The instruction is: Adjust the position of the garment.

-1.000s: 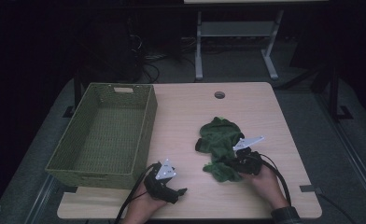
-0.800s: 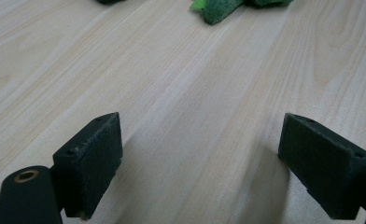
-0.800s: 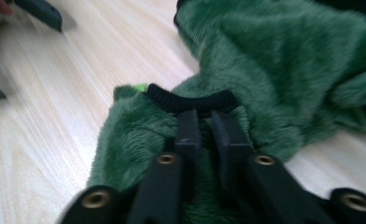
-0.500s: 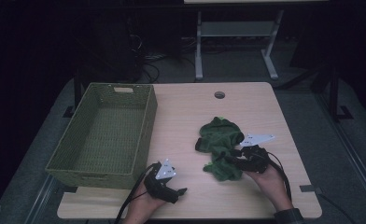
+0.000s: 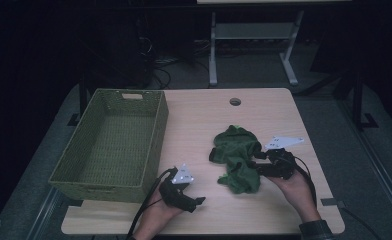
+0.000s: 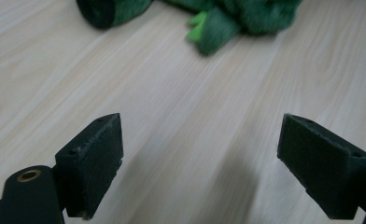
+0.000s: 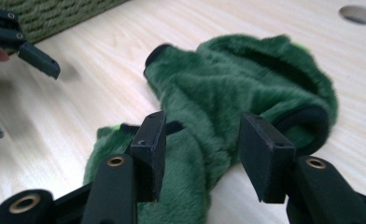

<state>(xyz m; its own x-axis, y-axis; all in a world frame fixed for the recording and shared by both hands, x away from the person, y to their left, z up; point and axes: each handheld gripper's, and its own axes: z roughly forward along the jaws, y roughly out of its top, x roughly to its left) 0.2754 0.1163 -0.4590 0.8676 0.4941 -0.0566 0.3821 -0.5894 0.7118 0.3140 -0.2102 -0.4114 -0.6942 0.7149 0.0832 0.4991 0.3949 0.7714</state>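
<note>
A dark green fleece cloth (image 5: 235, 156) lies bunched on the wooden table (image 5: 199, 120), right of centre. My right gripper (image 5: 255, 165) points left at its right side. In the right gripper view its jaws (image 7: 202, 135) have just been opening and stand apart over the cloth (image 7: 228, 88), with fleece in the gap and the pads not pressing on it. My left gripper (image 5: 195, 198) rests near the table's front edge, pointing right. Its jaws (image 6: 200, 140) are wide open over bare wood, and the cloth (image 6: 218, 18) lies a little ahead.
An olive woven basket (image 5: 156, 131) stands at the table's left with nothing in it, right beside my left hand. A round cable hole (image 5: 235, 101) sits near the far edge. Bare wood lies between the basket and the cloth. A metal stand (image 5: 254, 45) is behind the table.
My right gripper went from shut on the cloth to open, and it lifted and drew back slightly to the right. The cloth stays on the table. My left gripper has not moved.
</note>
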